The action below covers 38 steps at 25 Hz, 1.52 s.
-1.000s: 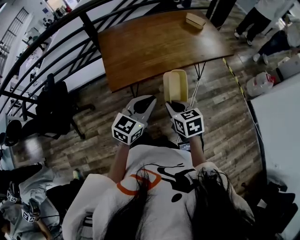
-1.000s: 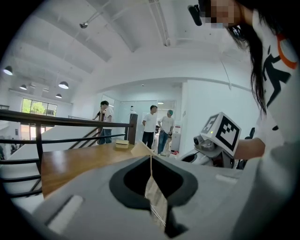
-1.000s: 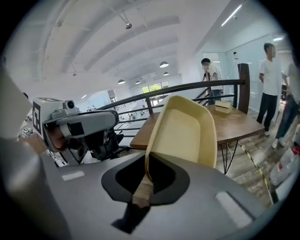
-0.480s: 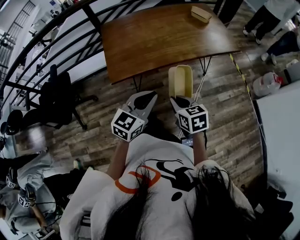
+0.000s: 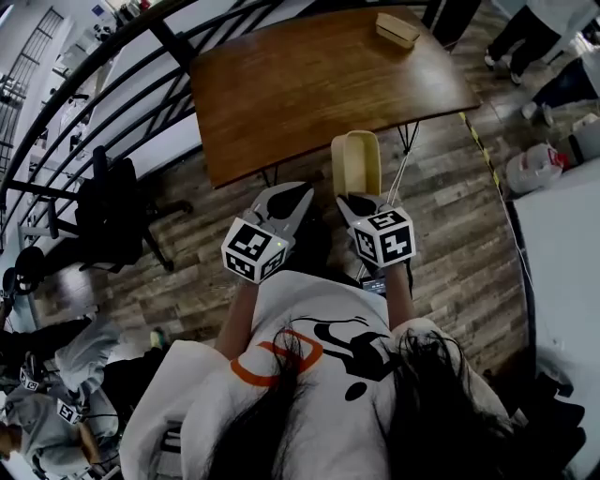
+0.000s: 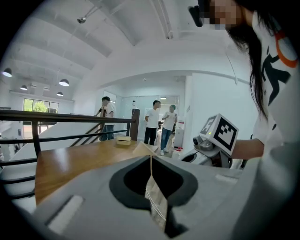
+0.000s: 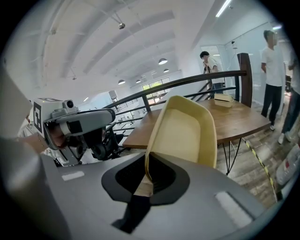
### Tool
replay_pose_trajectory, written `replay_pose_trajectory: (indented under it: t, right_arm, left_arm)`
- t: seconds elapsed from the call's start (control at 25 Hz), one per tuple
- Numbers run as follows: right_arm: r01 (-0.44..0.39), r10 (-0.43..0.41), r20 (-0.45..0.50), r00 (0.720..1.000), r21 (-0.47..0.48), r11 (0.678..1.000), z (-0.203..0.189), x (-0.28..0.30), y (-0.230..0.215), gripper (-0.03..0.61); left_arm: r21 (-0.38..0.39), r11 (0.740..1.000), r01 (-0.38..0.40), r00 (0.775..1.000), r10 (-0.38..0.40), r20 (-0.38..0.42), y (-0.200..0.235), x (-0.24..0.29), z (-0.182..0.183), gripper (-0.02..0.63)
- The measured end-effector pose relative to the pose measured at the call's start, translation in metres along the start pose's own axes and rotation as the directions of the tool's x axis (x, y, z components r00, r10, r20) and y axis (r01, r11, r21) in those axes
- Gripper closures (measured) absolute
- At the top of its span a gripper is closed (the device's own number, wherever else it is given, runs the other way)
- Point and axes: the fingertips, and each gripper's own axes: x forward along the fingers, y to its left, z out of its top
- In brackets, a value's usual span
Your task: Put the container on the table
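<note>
White printed T-shirt [image 5: 309,375], grey left claw [image 5: 289,195], grey right claw [image 5: 361,200]

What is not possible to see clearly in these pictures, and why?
Head view: the small box on the table is too small to show whether it is closed.
Right gripper view: the gripped edge of the container is hidden inside the jaws of the right gripper.
Head view: both hands are hidden under the marker cubes.

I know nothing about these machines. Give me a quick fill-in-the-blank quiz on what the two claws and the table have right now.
The right claw is shut on a yellow ___.
The left claw is shut and carries ___.
The only thing lying on the wooden table is a small tan ___.
Missing words: container; nothing; box.
</note>
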Motion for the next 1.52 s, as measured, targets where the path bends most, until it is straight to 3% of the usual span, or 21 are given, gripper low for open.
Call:
replay_pose_trajectory:
  t: [0.6, 1.0, 1.24, 1.52]
  right_arm:
    - [0.042, -0.042, -0.016, 0.999, -0.008, 0.999, 0.117, 0.081, -0.092, 0.538]
    - [0.056, -0.059, -0.071, 0.996, -0.048, 0.997, 0.172, 0.15, -0.128, 0.538]
    - [0.05, -0.072, -0.137, 0.988, -0.157, 0.986, 0.187, 0.167, -0.154, 0.538]
    - [-0.035, -0.059, -0.26, 0.964, -0.343, 0.939, 0.205, 0.206, -0.196, 0.538]
  left_arm:
    - [0.021, 0.999, 0.045, 0.999, -0.046, 0.03, 0.135, 0.105, 0.065, 0.612]
    - [-0.004, 0.998, 0.059, 0.997, -0.059, 0.042, 0.222, 0.145, 0.073, 0.612]
    - [-0.056, 0.997, 0.058, 0.998, -0.057, 0.034, 0.236, 0.155, 0.07, 0.612]
    - [-0.121, 0.992, -0.029, 0.999, 0.033, 0.031, 0.27, 0.157, 0.064, 0.612]
